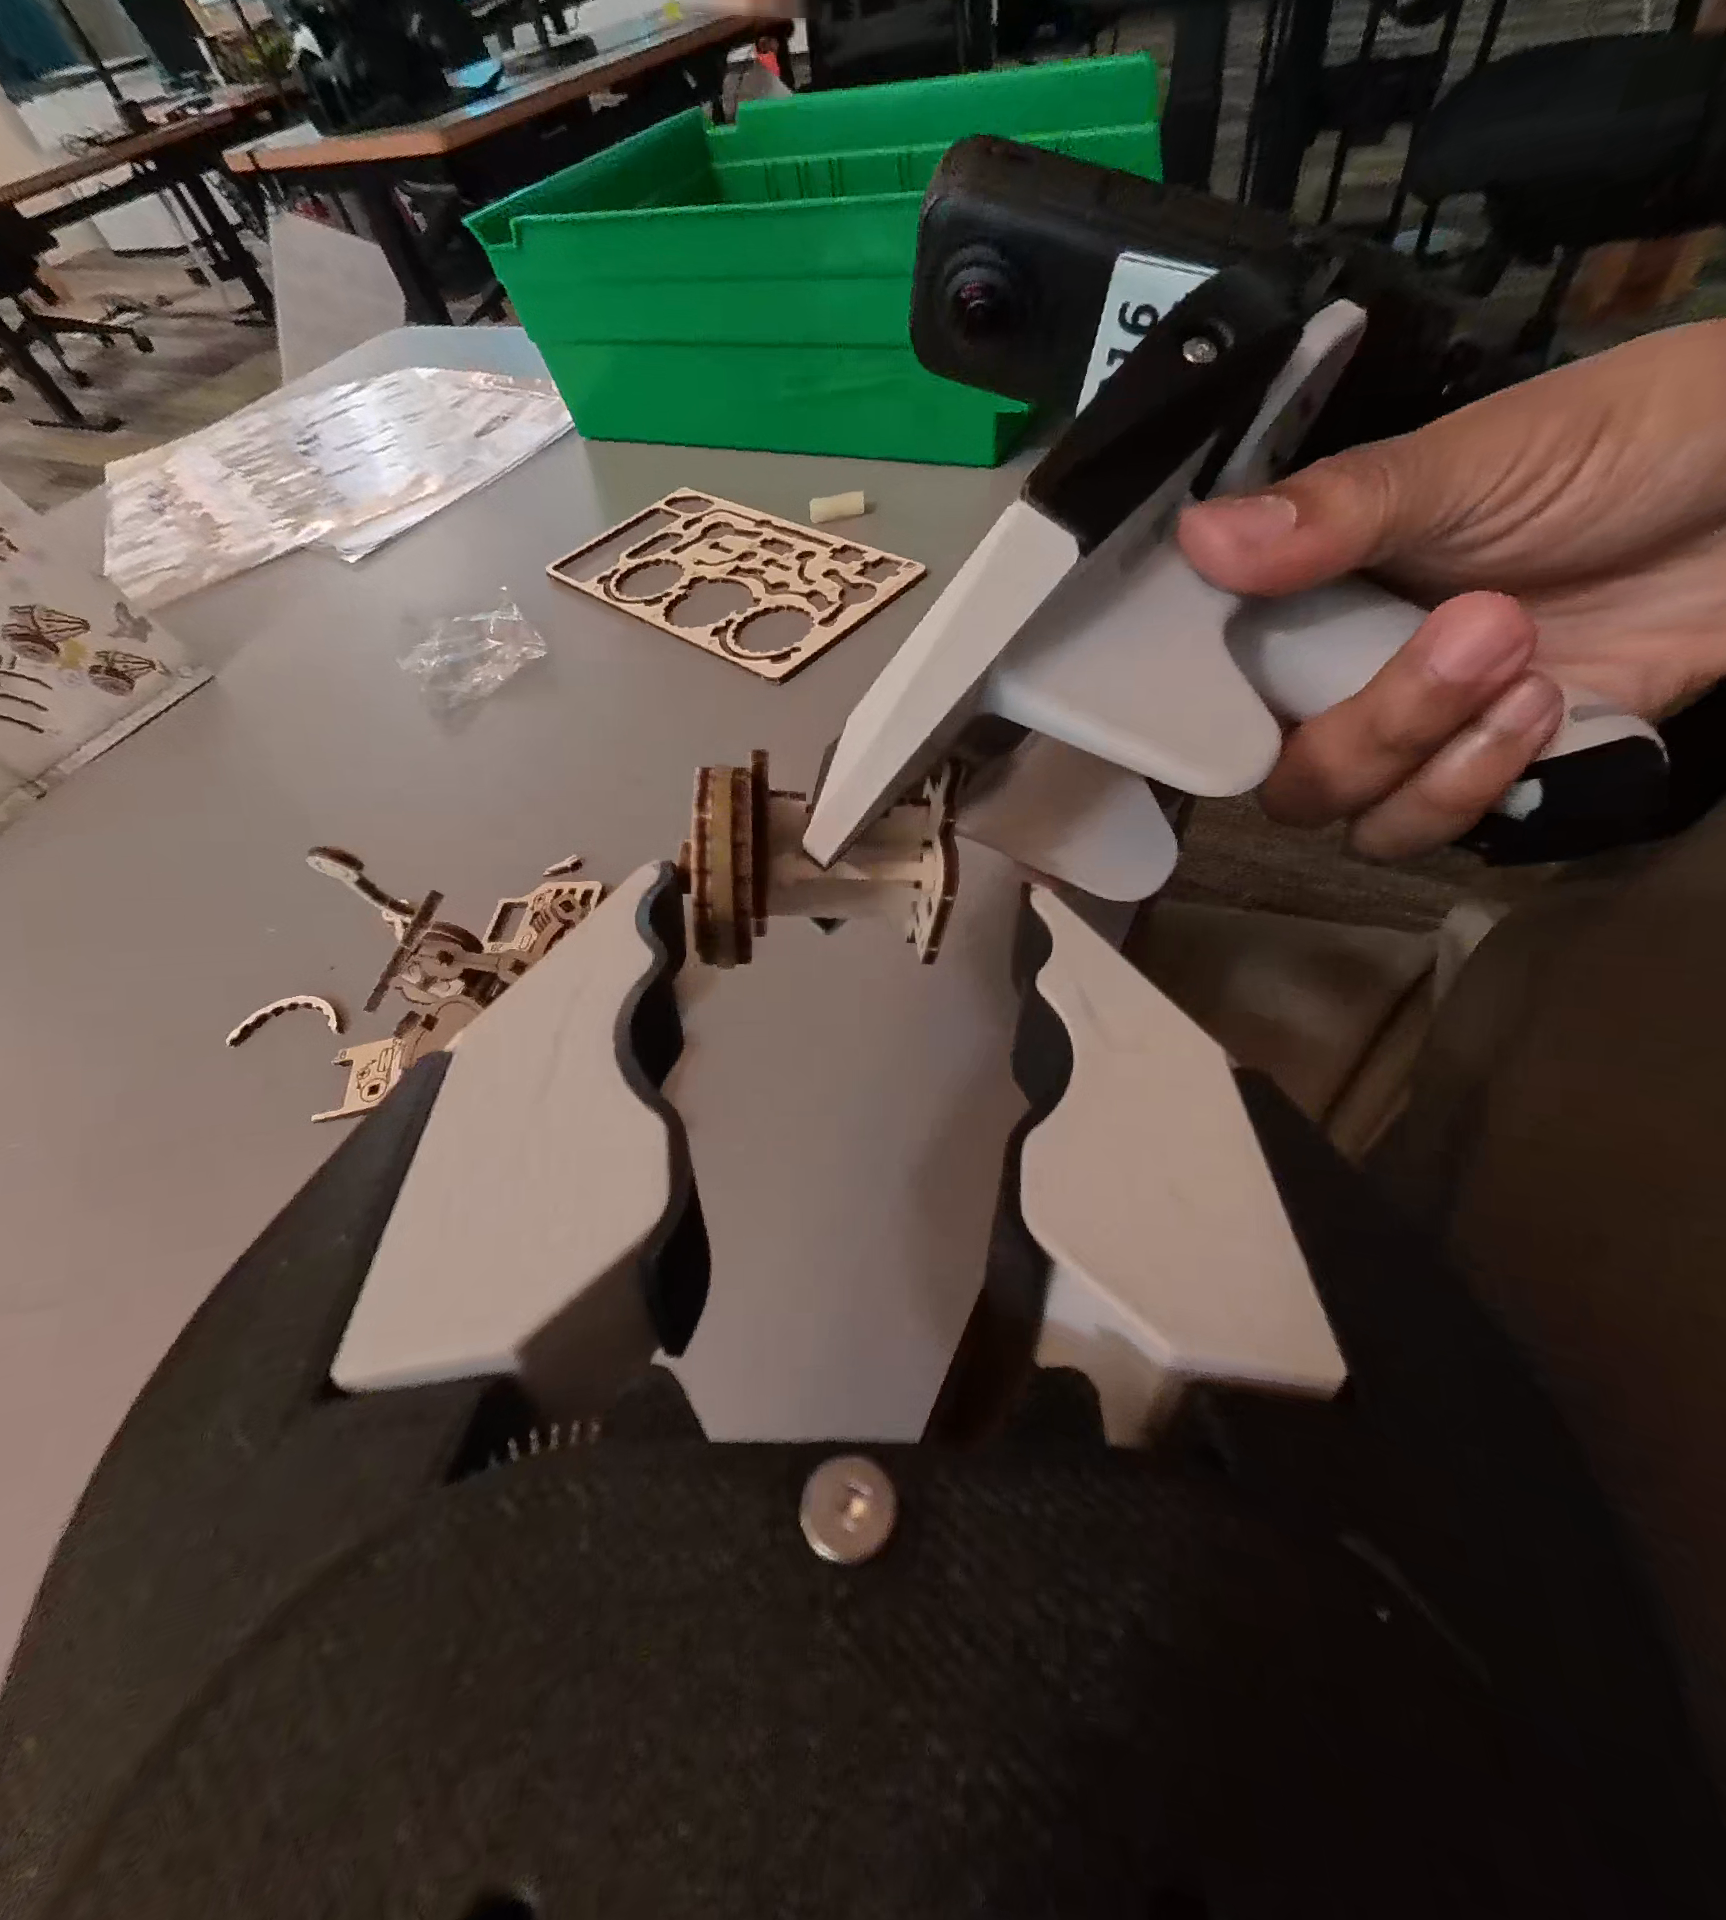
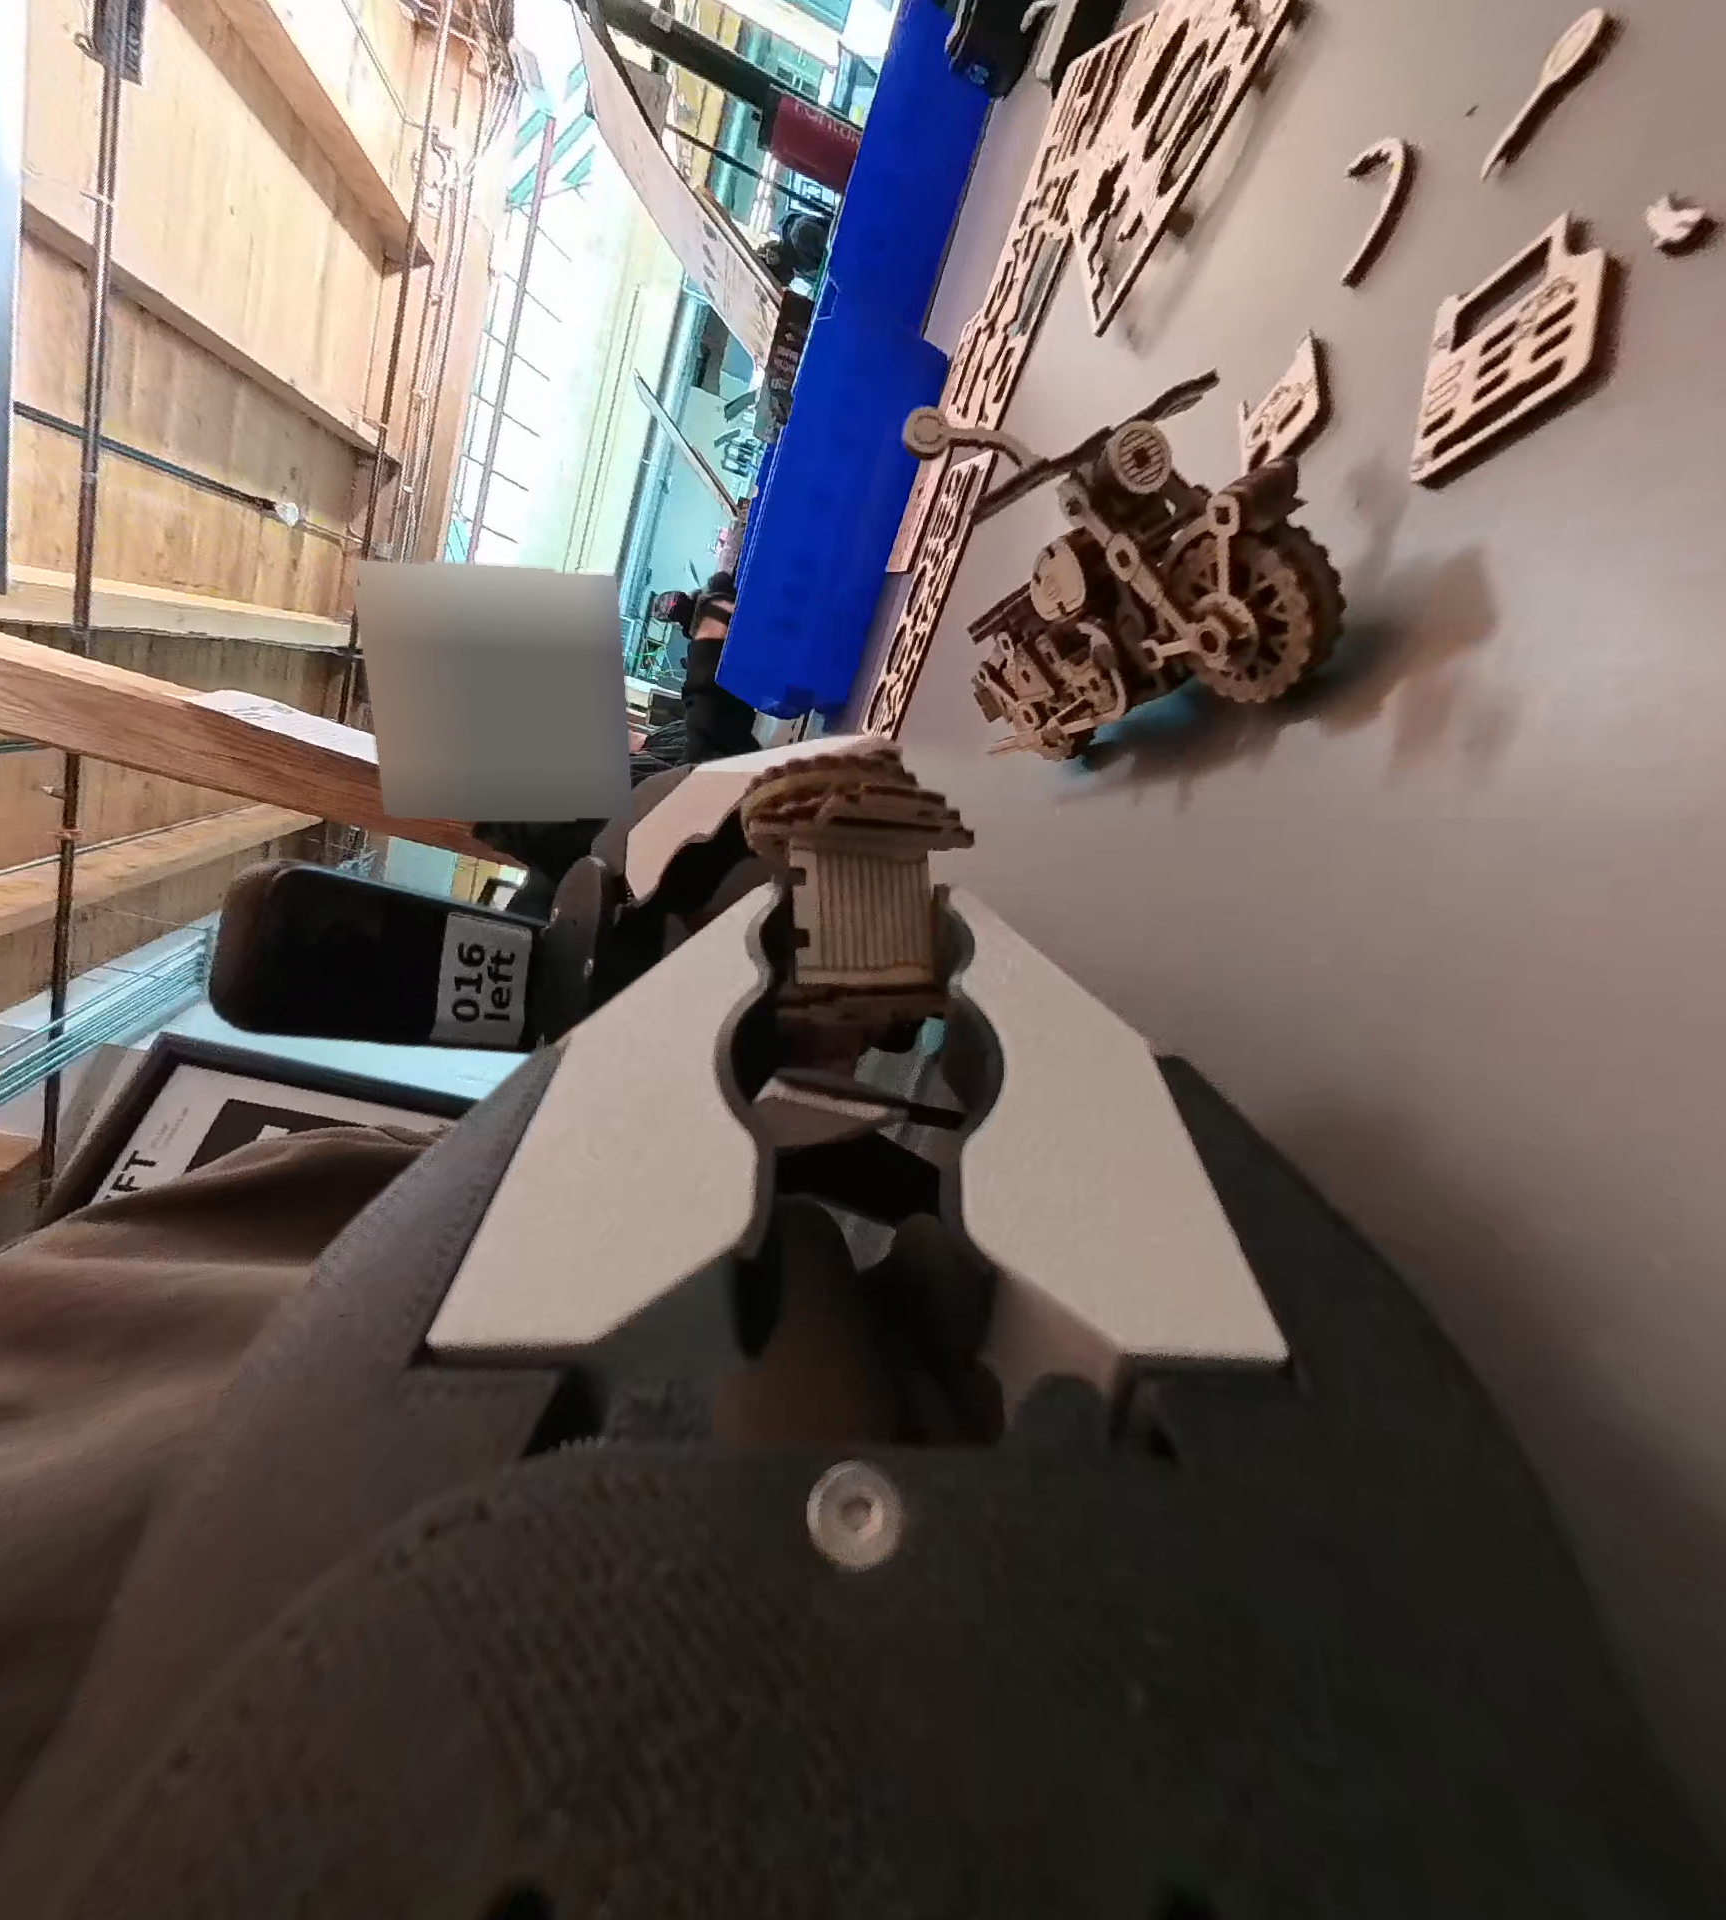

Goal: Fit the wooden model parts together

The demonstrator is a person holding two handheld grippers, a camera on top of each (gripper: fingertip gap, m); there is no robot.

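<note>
Pale laser-cut wooden subassembly (image 1: 817, 873), matt grey table (image 1: 215, 1143), glossy green plastic bin (image 1: 734, 312)

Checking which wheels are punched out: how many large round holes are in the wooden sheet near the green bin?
3. They run in a row along the sheet's near edge: left, middle, right. The sheet is fully in view, so none are hidden.

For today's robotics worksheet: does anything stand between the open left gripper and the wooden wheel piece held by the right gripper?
Nothing visible does. The left gripper is open, and the wheel piece, clamped by the right gripper, sits just beyond its fingertips.
</note>
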